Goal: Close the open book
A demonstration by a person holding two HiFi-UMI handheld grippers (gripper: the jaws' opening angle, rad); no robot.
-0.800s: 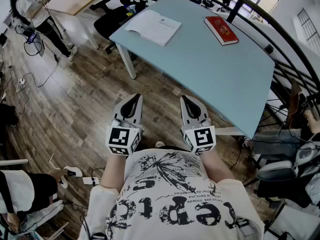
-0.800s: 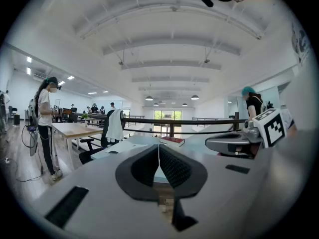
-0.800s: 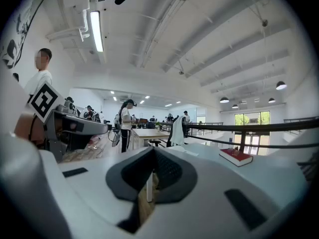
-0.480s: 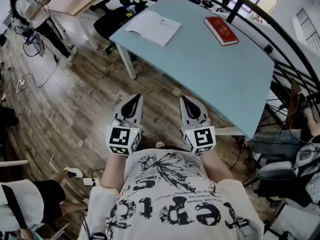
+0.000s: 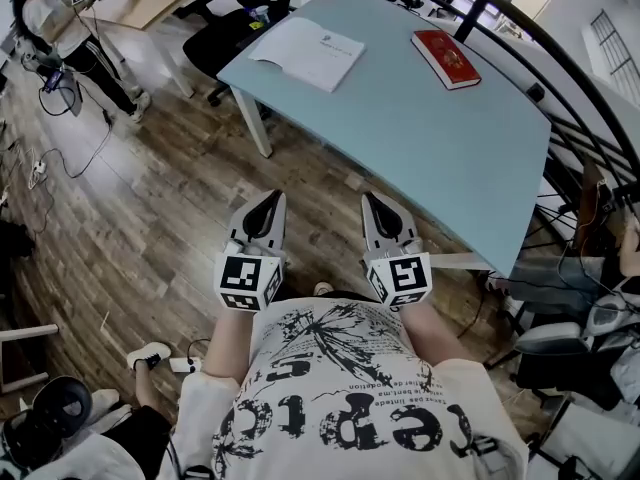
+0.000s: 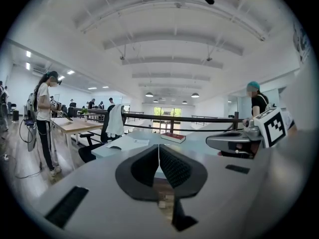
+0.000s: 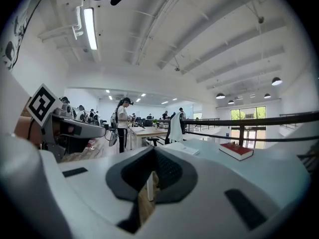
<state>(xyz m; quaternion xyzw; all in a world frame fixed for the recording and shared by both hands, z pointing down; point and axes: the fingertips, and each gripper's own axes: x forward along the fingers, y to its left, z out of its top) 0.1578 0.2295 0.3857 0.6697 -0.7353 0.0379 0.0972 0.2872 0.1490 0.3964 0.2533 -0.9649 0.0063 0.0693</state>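
**Head view.** My left gripper (image 5: 268,206) and right gripper (image 5: 378,208) hang side by side close to my body, well apart from the light-blue table (image 5: 430,148). The open book (image 5: 305,53), white-paged, lies flat near the table's far left corner. A closed red book (image 5: 446,59) lies apart to its right.

**Left gripper view.** My 2 jaws meet, with nothing between them.

**Right gripper view.** These jaws are likewise together and empty.

**Handling (judgement).** The open book is probably a thin, light paperback with floppy, slick pages. I would slide a tip under 1 outer cover edge and fold it over the spine. The other gripper would pin the opposite half against sliding.
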